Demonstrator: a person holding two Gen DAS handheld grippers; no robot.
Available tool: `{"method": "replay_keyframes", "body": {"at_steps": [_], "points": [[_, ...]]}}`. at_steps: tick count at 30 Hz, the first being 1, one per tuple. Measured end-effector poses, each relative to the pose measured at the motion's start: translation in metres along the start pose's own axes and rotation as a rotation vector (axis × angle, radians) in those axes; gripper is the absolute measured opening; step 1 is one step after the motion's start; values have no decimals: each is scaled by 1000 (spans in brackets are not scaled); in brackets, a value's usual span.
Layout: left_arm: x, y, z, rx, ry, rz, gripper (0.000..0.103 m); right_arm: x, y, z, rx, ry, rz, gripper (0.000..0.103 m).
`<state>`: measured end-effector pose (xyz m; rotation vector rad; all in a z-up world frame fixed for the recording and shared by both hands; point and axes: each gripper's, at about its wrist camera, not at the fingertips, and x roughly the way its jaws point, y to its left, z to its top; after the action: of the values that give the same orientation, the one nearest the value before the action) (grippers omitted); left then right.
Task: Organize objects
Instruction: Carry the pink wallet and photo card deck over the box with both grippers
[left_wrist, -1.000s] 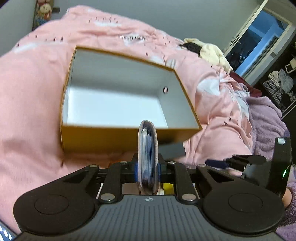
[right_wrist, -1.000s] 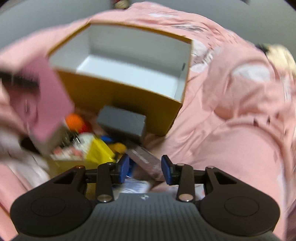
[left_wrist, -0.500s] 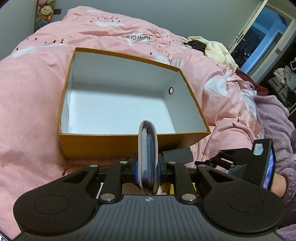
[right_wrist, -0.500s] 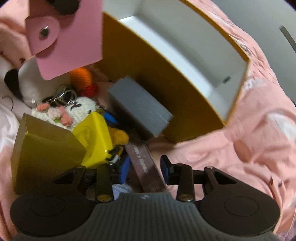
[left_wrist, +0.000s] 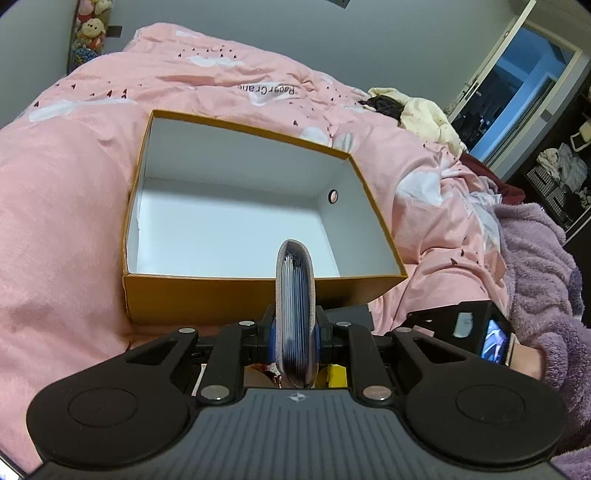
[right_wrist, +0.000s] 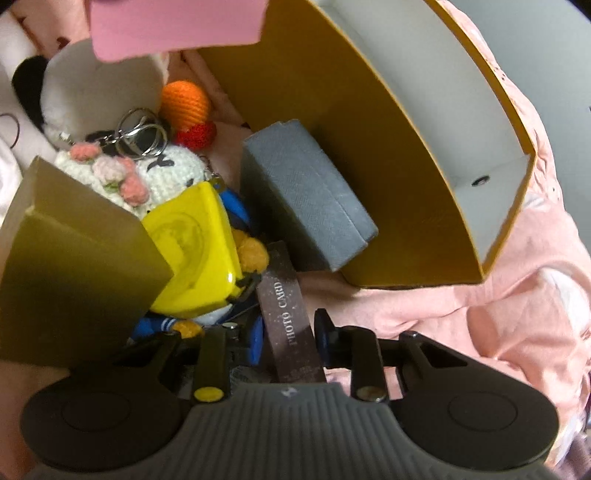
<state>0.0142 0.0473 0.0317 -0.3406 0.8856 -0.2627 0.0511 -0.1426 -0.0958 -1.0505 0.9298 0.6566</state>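
Gripping a pink, card-stuffed fabric wallet edge-on, left gripper clamped before the open orange cardboard box on the pink duvet, right gripper closing around a dark brown "PHOTO CARD" case, pads not visibly touching, beside a grey fabric-textured box.

My quilt is soft matt cotton; the box matt card, white inside. The yellow case is glossy plastic, the toy crocheted yarn, its rings shiny metal.
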Motion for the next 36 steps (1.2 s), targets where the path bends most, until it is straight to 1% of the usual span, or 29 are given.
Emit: {"method": "replay_keyframes", "body": {"at_steps": [4,6,12,14,16,17,19,21,22,23,25,26,28,30,33,36], "points": [[-10,-1,2,8,-24,10,20,-21,-6,-3,15,-25,8,26],[-12,-4,5,21,-37,13,20,-36,-11,-7,26,-41,-2,24],[-16,-14,18,19,-104,-24,20,-81,-34,-13,92,-90,30,24],[-17,-15,23,17,-128,-30,20,-96,-45,-11,135,-116,46,24],[-18,-16,29,14,-157,-29,20,-115,-53,-11,170,-160,51,24],[-19,-17,32,14,-172,-22,20,-126,-43,-10,185,-185,44,24],[-19,-17,38,18,-198,0,20,-141,-50,-7,210,-241,18,24],[-16,-19,45,40,-240,47,20,-148,-69,7,230,-301,-16,24],[-13,-20,48,50,-254,68,20,-146,-68,3,238,-328,-28,24],[-10,-21,52,61,-265,89,20,-154,-69,9,244,-354,-44,24],[-2,-22,57,89,-280,121,20,-156,-83,24,258,-398,-80,24],[4,-24,60,114,-277,143,20,-161,-92,29,276,-413,-88,24],[17,-26,66,175,-255,188,20,-152,-110,42,336,-438,-70,24],[31,-27,69,246,-219,226,20,-137,-125,53,403,-443,-16,24],[53,-26,71,356,-155,256,20,-109,-142,68,488,-417,87,24],[69,-23,68,446,-86,248,20,-83,-151,77,557,-376,175,24]]}}
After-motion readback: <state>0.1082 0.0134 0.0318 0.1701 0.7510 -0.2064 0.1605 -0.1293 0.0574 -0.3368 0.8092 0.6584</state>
